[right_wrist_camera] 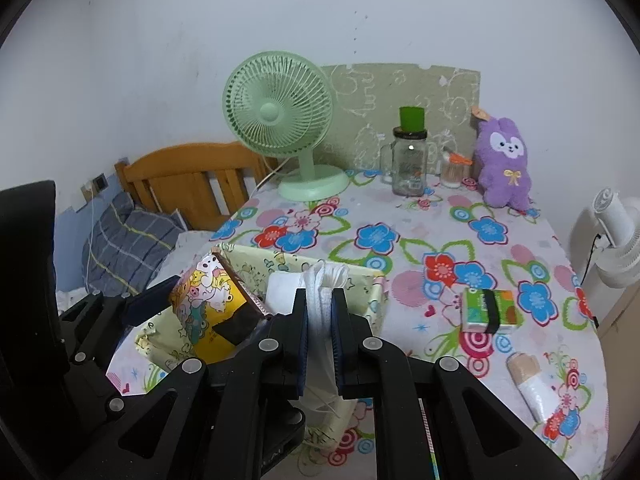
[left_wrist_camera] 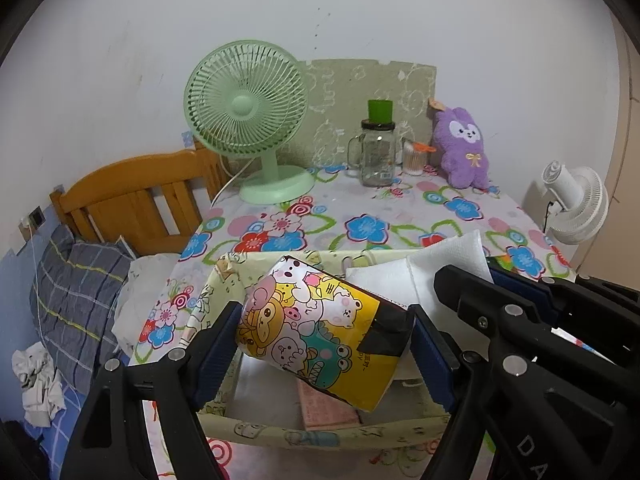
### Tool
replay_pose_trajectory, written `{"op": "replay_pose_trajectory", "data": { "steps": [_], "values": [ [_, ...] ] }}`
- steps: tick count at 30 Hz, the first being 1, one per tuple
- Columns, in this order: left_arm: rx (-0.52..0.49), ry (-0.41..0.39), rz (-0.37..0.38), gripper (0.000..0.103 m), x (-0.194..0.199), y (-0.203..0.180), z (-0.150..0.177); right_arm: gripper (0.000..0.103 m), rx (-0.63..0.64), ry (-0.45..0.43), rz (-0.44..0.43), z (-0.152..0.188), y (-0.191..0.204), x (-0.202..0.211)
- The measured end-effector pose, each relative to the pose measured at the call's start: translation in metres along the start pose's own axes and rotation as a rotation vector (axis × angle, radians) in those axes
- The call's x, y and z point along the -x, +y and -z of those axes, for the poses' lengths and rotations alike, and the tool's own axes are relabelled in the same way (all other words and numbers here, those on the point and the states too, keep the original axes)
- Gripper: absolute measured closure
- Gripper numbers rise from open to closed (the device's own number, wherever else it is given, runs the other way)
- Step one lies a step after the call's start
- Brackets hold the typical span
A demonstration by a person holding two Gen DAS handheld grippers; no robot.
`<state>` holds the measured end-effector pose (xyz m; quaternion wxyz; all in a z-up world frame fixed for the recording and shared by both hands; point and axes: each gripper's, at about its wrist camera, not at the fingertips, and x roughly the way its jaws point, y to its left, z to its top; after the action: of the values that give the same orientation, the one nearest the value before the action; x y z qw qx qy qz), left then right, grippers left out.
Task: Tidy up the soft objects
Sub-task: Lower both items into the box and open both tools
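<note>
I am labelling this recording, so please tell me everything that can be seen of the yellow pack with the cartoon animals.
The cartoon pack is a soft-looking, roughly cylindrical package in glossy yellow wrap, printed with cartoon animals, with a dark patch near one end. It lies tilted above the open pale-yellow storage box, not set down. The left gripper holds it, one blue-padded finger pressed on each end. Behind it, white folded tissue sits in the box; contact between them cannot be told.

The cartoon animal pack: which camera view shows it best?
The left wrist view shows it best: the cartoon animal pack fills the centre, held between the left claw pads above the storage box. The right wrist view shows only part of it, at the left.
</note>
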<state>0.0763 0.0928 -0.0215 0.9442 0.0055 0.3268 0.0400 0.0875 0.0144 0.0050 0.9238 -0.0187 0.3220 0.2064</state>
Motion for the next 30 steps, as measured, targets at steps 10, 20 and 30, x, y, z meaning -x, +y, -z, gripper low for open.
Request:
{"op": "replay_pose_trajectory", "data": {
  "steps": [10, 20, 30],
  "values": [
    [-0.003, 0.074, -0.033, 0.016, -0.029, 0.01, 0.009, 0.09, -0.001, 0.06, -0.025, 0.006, 0.005, -0.029],
    [0.008, 0.14, -0.039, 0.01, -0.042, 0.016, 0.023, 0.082, 0.007, 0.138, -0.051, 0.015, 0.007, -0.055],
    [0.029, 0.127, 0.005, 0.006, -0.031, 0.014, 0.022, 0.043, 0.008, 0.122, -0.026, 0.014, 0.001, -0.045]
  ]
}}
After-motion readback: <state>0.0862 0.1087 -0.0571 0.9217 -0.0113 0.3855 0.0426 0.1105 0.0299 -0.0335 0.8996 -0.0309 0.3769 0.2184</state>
